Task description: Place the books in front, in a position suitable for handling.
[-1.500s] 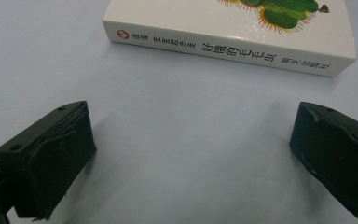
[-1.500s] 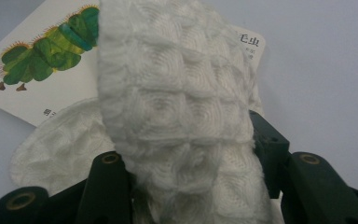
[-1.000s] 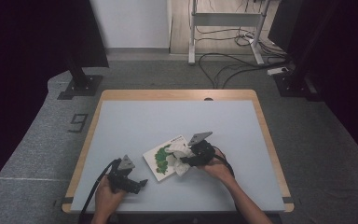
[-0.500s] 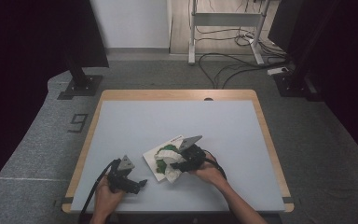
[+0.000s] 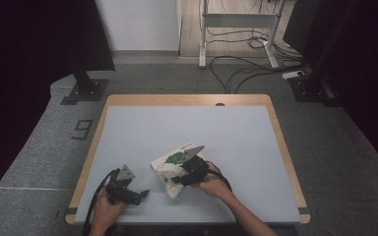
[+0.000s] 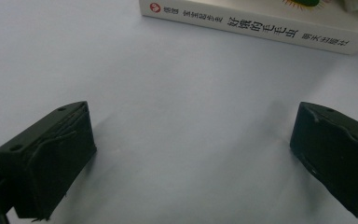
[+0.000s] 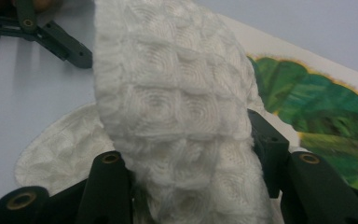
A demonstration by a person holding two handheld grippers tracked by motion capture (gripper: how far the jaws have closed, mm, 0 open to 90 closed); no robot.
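- The right gripper [image 5: 179, 178] has its jaws closed on a bunched white cloth [image 7: 177, 116] — the quilted fabric bulges up between the jaws and drapes away from the camera riding on it.
- The cloth [image 5: 170, 176] lies over the near corner of a white book [image 5: 176, 158] at the middle front of the table [image 5: 236, 128], spilling onto the tabletop.
- The book lies flat, its long axis running diagonally — from the near left up toward the far right in the high view; its green-illustrated cover [image 7: 326, 105] faces up.
- The left gripper [image 5: 137, 193] rests near the front left, jaws wide apart with nothing between them, pointing toward the book's spine [image 6: 256, 23].
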